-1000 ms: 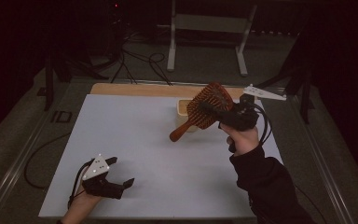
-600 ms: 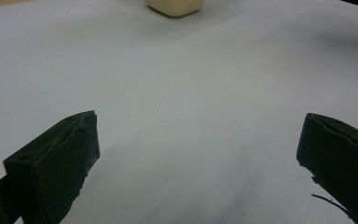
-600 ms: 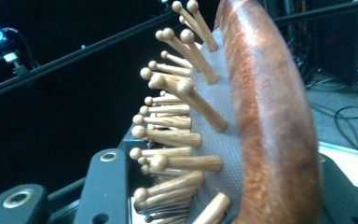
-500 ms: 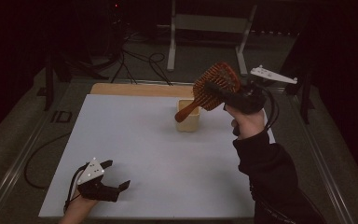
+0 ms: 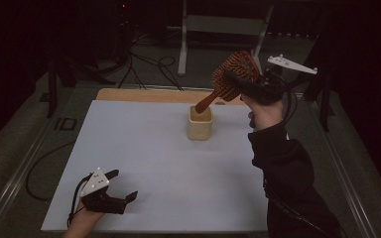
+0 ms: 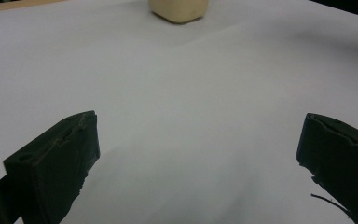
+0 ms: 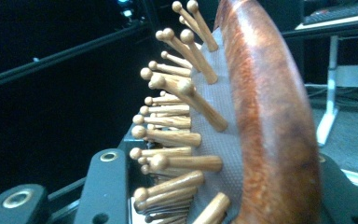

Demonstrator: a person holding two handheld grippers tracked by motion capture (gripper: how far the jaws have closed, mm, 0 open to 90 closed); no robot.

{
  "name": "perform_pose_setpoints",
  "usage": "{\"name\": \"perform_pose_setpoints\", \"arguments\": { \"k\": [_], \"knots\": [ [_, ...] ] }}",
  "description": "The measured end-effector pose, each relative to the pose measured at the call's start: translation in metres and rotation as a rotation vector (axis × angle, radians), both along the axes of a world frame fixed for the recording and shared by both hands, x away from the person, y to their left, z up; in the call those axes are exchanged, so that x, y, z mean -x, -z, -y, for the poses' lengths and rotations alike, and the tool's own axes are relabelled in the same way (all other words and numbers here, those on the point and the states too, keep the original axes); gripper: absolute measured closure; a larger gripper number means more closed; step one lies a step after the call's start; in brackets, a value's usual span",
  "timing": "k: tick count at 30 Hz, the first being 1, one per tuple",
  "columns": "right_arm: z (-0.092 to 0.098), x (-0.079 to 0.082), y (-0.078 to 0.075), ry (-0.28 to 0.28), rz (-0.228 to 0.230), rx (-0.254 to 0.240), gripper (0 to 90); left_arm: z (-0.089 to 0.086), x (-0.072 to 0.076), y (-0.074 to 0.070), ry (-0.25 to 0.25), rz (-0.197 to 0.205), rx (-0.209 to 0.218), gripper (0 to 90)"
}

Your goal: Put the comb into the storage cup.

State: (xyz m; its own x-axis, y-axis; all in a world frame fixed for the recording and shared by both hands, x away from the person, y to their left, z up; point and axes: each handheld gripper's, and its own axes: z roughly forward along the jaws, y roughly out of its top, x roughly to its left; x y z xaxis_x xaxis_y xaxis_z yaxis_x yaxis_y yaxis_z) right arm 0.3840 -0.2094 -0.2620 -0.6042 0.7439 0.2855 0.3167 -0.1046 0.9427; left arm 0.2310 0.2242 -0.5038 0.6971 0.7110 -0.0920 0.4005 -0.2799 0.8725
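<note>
While the wooden hairbrush (image 5: 230,79) is held in the air above the far right part of the tabletop (image 5: 154,163), its head is clamped between the fingers of the right gripper (image 5: 245,84), bristles against one finger and the smooth back against the other. The handle is tilted down and to the left, and its tip is seen just over the rim of the cream cup (image 5: 200,123), though contact cannot be judged. In the right gripper view, the brush (image 7: 242,121) is seen edge-on, its round-tipped wooden pins standing out from a grey cushion. The cup is set upright on the white tabletop, toward the far edge. Well apart from all this, the left gripper (image 5: 121,191) is rested at the near left corner, its fingers (image 6: 60,163) spread wide with nothing between them.
</note>
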Motion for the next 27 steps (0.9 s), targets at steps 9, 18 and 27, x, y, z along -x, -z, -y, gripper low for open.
{"name": "perform_pose_setpoints", "arguments": {
  "k": [9,18,27],
  "knots": [
    [-0.009,-0.023,0.016,0.03,-0.043,0.048,51.0,0.0,0.001,0.0,0.0,0.004,0.008,0.0],
    [-0.016,-0.044,0.035,0.051,-0.093,0.081,51.0,0.0,0.001,0.0,0.006,0.007,0.007,0.0],
    [-0.02,-0.065,0.06,0.052,-0.151,0.104,51.0,0.0,0.001,0.0,0.013,0.013,0.007,0.0]
  ]
}}
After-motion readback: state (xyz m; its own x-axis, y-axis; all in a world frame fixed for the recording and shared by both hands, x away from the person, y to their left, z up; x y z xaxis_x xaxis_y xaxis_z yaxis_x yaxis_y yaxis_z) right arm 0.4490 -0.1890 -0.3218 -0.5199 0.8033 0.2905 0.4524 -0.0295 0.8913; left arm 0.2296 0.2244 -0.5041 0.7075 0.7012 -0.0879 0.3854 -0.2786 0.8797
